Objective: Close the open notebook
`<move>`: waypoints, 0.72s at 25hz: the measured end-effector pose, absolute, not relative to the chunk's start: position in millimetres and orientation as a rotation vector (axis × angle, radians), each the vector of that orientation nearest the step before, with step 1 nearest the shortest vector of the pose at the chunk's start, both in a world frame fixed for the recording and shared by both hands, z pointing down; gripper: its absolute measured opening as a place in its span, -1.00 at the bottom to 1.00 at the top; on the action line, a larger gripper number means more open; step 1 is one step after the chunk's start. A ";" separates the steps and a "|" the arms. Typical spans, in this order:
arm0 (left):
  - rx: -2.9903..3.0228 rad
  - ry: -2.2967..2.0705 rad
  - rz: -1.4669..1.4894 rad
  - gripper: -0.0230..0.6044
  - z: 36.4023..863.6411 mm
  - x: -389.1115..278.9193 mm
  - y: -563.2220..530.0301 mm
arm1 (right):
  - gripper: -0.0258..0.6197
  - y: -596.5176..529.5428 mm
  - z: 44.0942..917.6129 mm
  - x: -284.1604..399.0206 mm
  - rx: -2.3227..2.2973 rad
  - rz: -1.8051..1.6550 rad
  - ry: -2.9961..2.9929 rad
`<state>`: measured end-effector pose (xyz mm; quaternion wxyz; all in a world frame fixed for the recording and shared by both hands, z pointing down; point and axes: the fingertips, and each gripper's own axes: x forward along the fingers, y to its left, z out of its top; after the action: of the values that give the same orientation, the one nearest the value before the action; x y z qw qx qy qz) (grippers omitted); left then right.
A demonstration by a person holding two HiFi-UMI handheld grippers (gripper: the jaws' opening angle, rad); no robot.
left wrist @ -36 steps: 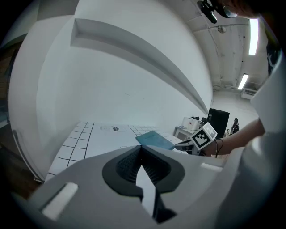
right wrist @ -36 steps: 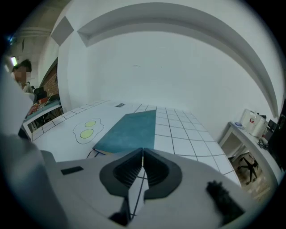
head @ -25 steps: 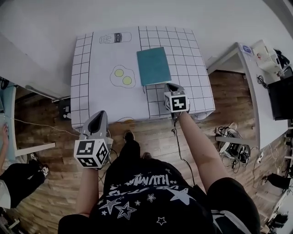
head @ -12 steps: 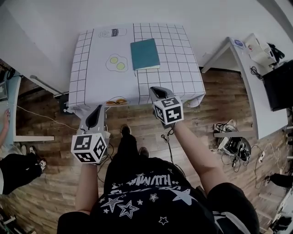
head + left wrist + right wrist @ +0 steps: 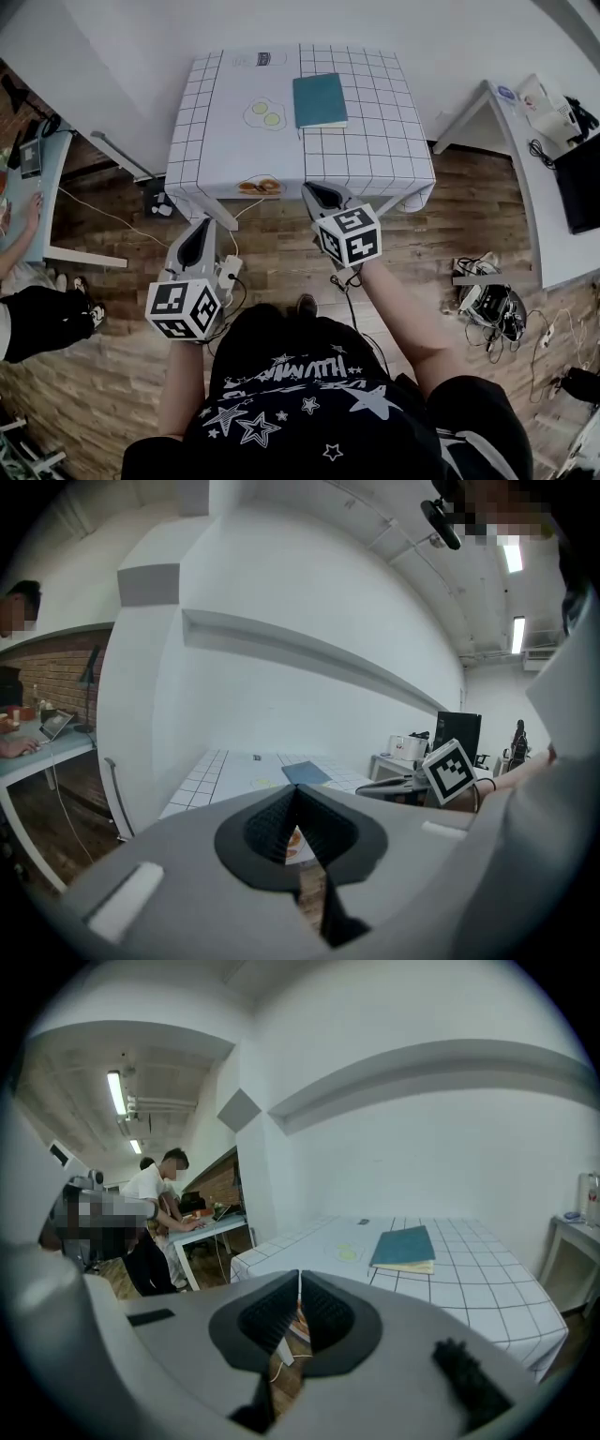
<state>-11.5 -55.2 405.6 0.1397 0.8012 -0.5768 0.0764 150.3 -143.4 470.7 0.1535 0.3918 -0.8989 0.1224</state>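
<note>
The teal notebook (image 5: pixel 320 100) lies closed and flat on the grid-patterned table (image 5: pixel 375 150), toward its far side. It also shows in the left gripper view (image 5: pixel 305 772) and in the right gripper view (image 5: pixel 405 1246). Both grippers hang over the wooden floor, short of the table's near edge and well apart from the notebook. My left gripper (image 5: pixel 200 227) is shut with nothing in it, its jaws meeting at the tip (image 5: pixel 292 794). My right gripper (image 5: pixel 314 191) is also shut and empty (image 5: pixel 299 1279).
A fried-egg drawing (image 5: pixel 265 114) is printed on the cloth left of the notebook. A white side desk (image 5: pixel 534 178) with devices stands at the right. Cables and a power strip (image 5: pixel 228 272) lie on the floor. A person sits at a desk (image 5: pixel 37 187) on the left.
Both grippers have drawn back from the table toward my body. The right one was over the table's front edge and is now over the floor. The notebook has stayed closed.
</note>
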 end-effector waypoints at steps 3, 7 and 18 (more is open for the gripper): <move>2.313 -1.664 0.204 -0.90 405.5 -25.1 -47.6 | -0.86 -134.9 465.5 140.5 1.141 0.305 -2.588; 2.319 -1.604 0.162 -0.90 410.0 -44.1 -32.4 | -0.86 -121.7 465.9 125.1 1.194 0.297 -2.577; 2.402 -1.481 0.185 -0.90 414.3 -149.3 24.3 | -0.87 -38.1 446.4 24.9 1.345 0.227 -2.484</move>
<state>-149.3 24.3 414.3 0.1560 0.8390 -0.5172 0.0644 24.9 -38.1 446.4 0.1533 0.4691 -0.8661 0.0793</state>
